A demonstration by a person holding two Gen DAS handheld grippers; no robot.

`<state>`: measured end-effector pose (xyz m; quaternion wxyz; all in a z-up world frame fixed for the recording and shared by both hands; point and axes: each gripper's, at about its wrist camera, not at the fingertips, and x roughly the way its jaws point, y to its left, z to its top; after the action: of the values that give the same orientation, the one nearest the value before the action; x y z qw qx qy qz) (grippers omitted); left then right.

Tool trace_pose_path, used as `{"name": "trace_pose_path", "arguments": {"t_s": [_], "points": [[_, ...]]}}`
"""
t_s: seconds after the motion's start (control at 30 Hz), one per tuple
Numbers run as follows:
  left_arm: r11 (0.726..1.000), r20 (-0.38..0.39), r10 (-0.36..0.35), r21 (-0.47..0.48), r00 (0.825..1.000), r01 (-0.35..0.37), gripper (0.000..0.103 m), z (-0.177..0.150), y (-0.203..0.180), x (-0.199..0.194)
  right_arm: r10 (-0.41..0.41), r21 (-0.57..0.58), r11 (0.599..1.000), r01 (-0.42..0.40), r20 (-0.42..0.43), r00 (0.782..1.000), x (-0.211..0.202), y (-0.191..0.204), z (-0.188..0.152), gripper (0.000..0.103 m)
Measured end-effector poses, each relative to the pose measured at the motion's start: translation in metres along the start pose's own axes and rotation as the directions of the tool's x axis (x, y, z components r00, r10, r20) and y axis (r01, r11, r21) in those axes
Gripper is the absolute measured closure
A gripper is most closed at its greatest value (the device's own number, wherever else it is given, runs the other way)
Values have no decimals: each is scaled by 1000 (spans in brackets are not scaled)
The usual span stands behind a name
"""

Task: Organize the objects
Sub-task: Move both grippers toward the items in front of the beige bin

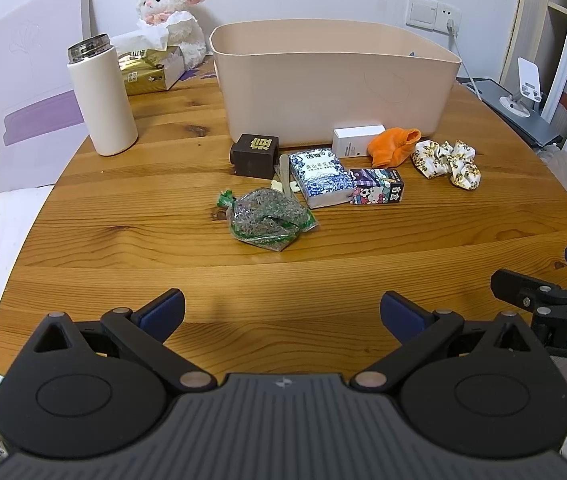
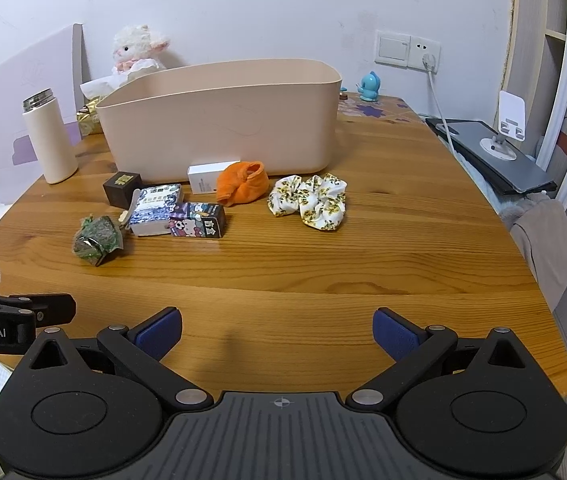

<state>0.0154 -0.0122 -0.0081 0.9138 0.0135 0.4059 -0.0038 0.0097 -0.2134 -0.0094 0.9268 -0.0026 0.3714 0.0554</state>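
- Small things, like the orange cloth [image 1: 392, 147] and the flowery scrunchie [image 1: 447, 163], lie at 6 o'clock from the pink bin [image 1: 335, 92].
- Left gripper [image 1: 282, 316] and right gripper [image 2: 277, 332]: jaws apart, holding nothing.

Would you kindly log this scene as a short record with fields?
surface: wooden table
container: beige bin, upright at the back, contents hidden
loose items: green packet, dark cube box, blue-white box, cartoon box, white box, orange cloth, floral scrunchie
layout: items lie in front of the bin
beside bin: white flask
left claw: open, empty, above the near table edge
right claw: open, empty
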Motion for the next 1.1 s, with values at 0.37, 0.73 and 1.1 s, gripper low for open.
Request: {"name": "trace_pose_path", "arguments": {"t_s": [0.37,0.73,1.1], "points": [[1000,-3,1,2,1000,-1,0,0,-1,2,-4,-7,1000,4,3,1000,4,-3,3,0],[1000,-16,4,0,1000,-4,0,4,-1,10,3,4,1000,-3,6,1000,9,-7,6,0],[1000,-28,13,-5,1000,-13,0,10,-1,20,11,-18,1000,-10,43,999,17,-15,12,0]]}}
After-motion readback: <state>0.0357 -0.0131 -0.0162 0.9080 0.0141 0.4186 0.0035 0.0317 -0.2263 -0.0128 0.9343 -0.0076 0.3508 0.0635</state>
